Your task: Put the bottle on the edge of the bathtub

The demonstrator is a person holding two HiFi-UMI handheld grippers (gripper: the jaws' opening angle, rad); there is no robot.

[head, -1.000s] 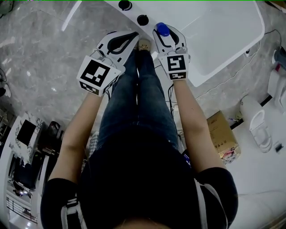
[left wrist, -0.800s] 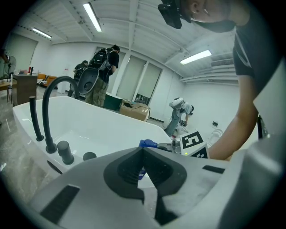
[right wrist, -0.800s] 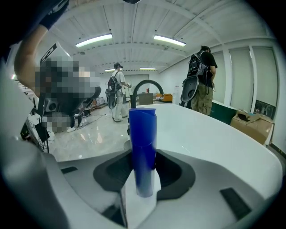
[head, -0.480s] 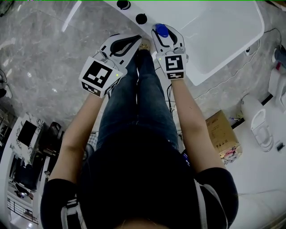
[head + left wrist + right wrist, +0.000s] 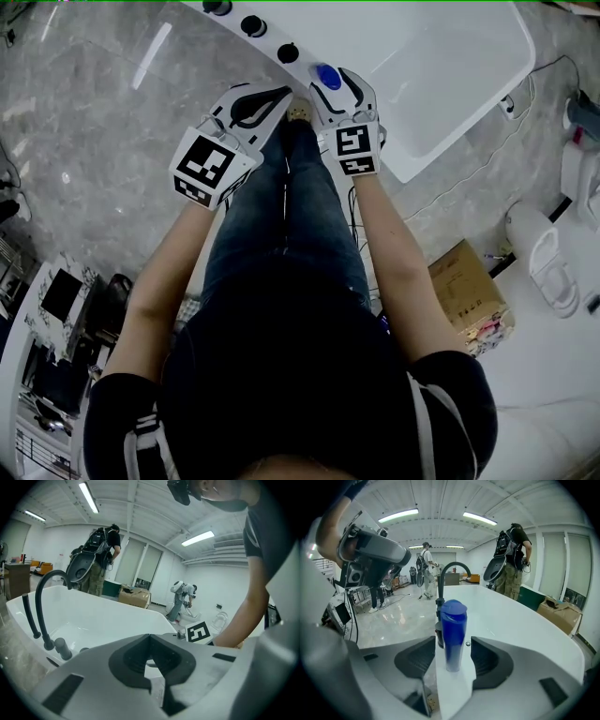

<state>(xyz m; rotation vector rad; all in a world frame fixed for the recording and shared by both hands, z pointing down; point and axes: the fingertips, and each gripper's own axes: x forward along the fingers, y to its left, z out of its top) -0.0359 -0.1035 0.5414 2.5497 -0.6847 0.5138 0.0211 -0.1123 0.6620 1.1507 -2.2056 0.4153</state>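
- Grey marble-look floor (image 5: pixel 94 112) w/ glossy reflections runs round a big white bathtub (image 5: pixel 422 150); the tub fills the top of the head view.
- Tub's rim is broad and flat. Three black knobs (image 5: pixel 253 25) sit in a row along it, and a black arched faucet (image 5: pixel 450 573) rises just beyond them.
- Blue bottle (image 5: pixel 453 634) stands upright on the tub's edge, near the closest knob, cap on top.
- Right gripper (image 5: pixel 452 656) straddles the bottle: jaws spread, one each side, w/ a visible gap btw each pad and the plastic. They have just been opening; bottle is btw them but not pinched.
- Left gripper (image 5: pixel 150 637) hangs off to the side over the person's legs (image 5: pixel 291 216), short of the rim. Jaw tips pressed together, nothing btw them.
- Thin cable (image 5: pixel 469 169) trails across the floor beside the tub's corner.
- Cardboard box (image 5: pixel 469 295) sits on the floor near the wearer's right elbow; white sanitary fixtures (image 5: pixel 544 258) stand just past it.
- Black equipment (image 5: pixel 56 309) is stacked at the far left of the head view.
- Room is large, white-walled, w/ ceiling strip lights (image 5: pixel 398 515).
- Person w/ a backpack (image 5: pixel 511 559) stands on the tub's far side; others are farther back in the room.
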